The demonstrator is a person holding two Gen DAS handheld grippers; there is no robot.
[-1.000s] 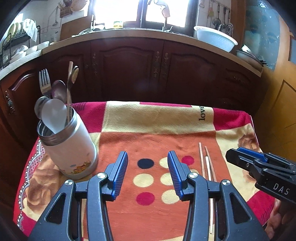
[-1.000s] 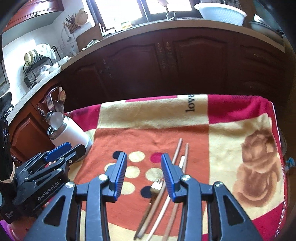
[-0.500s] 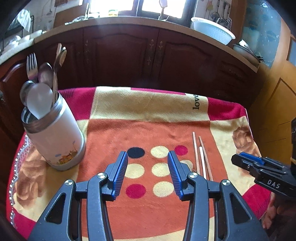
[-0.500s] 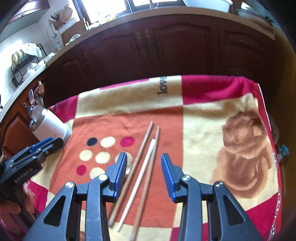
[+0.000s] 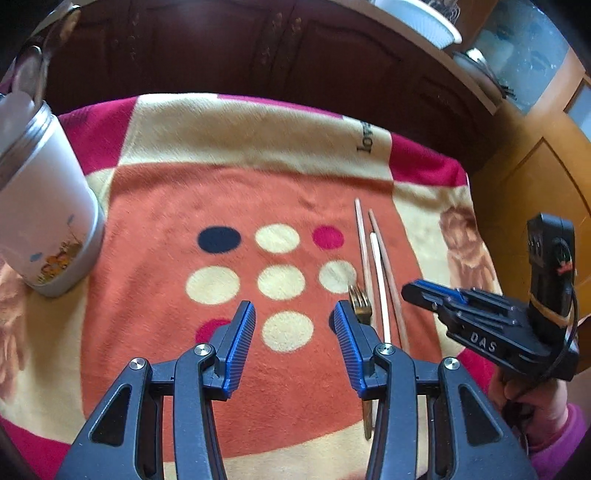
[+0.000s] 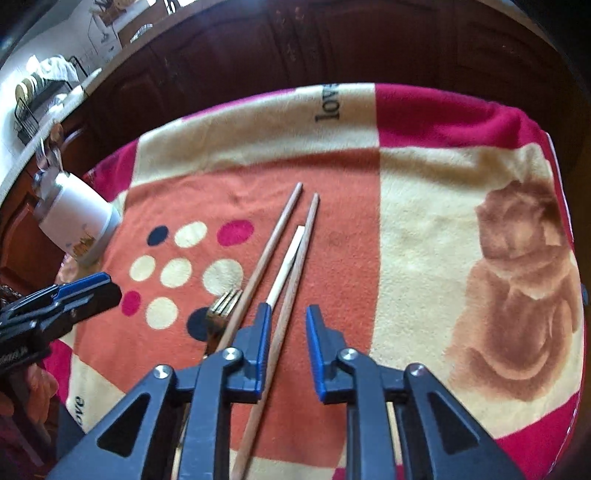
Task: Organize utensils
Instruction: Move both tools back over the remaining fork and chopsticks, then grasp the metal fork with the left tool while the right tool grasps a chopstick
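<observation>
Three chopsticks, two brown and one pale (image 6: pixel 285 266), lie side by side on a patterned blanket (image 6: pixel 424 221), with a gold fork (image 6: pixel 221 306) to their left. My right gripper (image 6: pixel 289 314) hangs low over them, its jaws closing. The right-hand brown chopstick (image 6: pixel 295 269) runs between the jaws, and a gap still shows on either side of it. Left of the fork (image 5: pixel 360 301) and chopsticks (image 5: pixel 380 288), my left gripper (image 5: pixel 293 325) stands open with nothing in it. A white utensil holder (image 5: pixel 48 206) with spoons and a fork in it stands at the blanket's left edge.
Dark wooden cabinets (image 5: pixel 221 48) run along the back under a counter with a white bowl (image 5: pixel 417 18). A dish rack (image 6: pixel 40 92) stands at the far left. A wooden door (image 5: pixel 535 166) is on the right. A hand in a pink sleeve (image 5: pixel 554 417) holds the right gripper.
Both grippers have sunk and tipped down toward the blanket. The right one has come over the chopsticks and its jaws have narrowed around the right brown one.
</observation>
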